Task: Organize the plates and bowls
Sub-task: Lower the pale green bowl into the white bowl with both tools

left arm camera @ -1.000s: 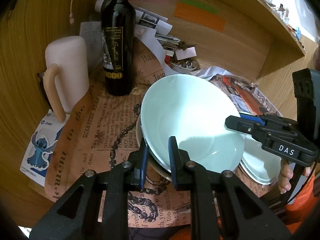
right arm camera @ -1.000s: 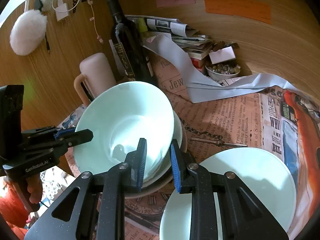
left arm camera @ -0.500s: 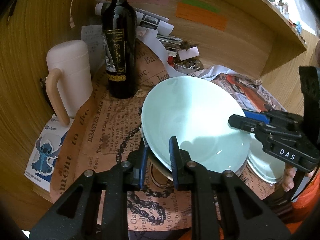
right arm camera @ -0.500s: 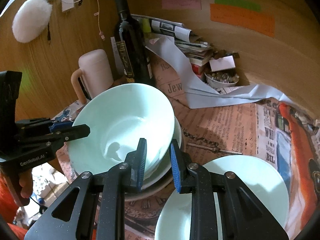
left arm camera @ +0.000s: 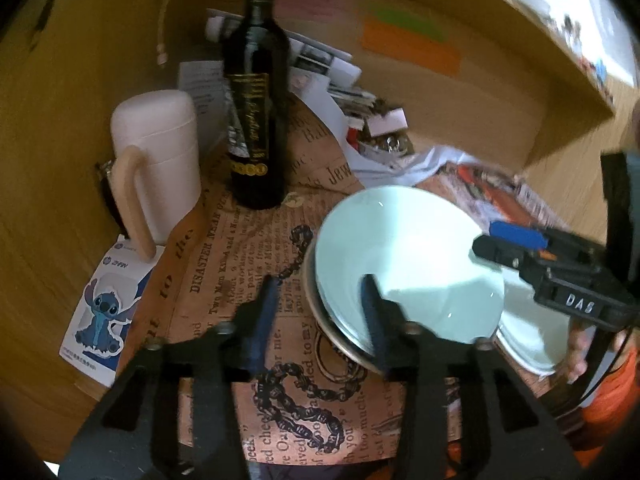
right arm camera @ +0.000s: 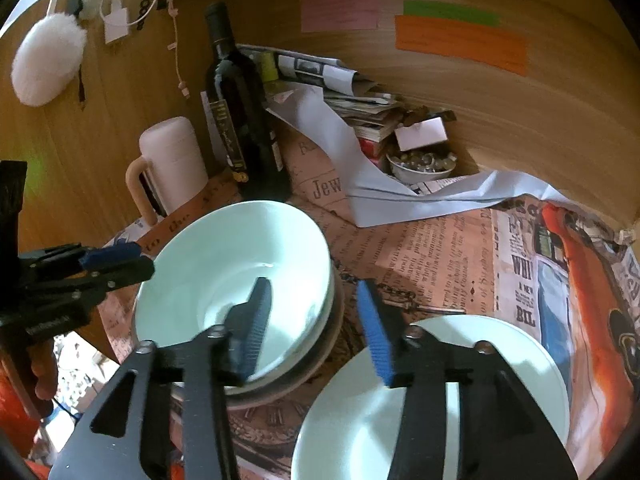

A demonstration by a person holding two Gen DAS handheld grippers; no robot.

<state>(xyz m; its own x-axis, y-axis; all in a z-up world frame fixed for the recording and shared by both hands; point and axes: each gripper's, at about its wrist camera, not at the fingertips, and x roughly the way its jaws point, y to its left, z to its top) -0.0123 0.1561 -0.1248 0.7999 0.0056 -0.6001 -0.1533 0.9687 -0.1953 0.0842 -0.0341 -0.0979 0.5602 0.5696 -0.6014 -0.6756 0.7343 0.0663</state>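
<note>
A pale green bowl sits nested on a stack of dishes on the newspaper mat. My left gripper straddles the bowl's near-left rim; its jaws are opening and the pads stand off the rim. My right gripper straddles the opposite rim, its jaws opening too, and it is not pressing on the rim. Each gripper shows in the other's view: the right gripper and the left gripper. A pale green plate lies to the right of the stack.
A dark wine bottle and a pink handled mug stand behind and left of the stack. Papers and a small dish of trinkets lie by the wooden back wall. A cartoon sticker card lies at the left edge.
Both grippers have let go of the bowl's rim and spread their jaws. The bowl has settled from tilted to lying lower in the stack.
</note>
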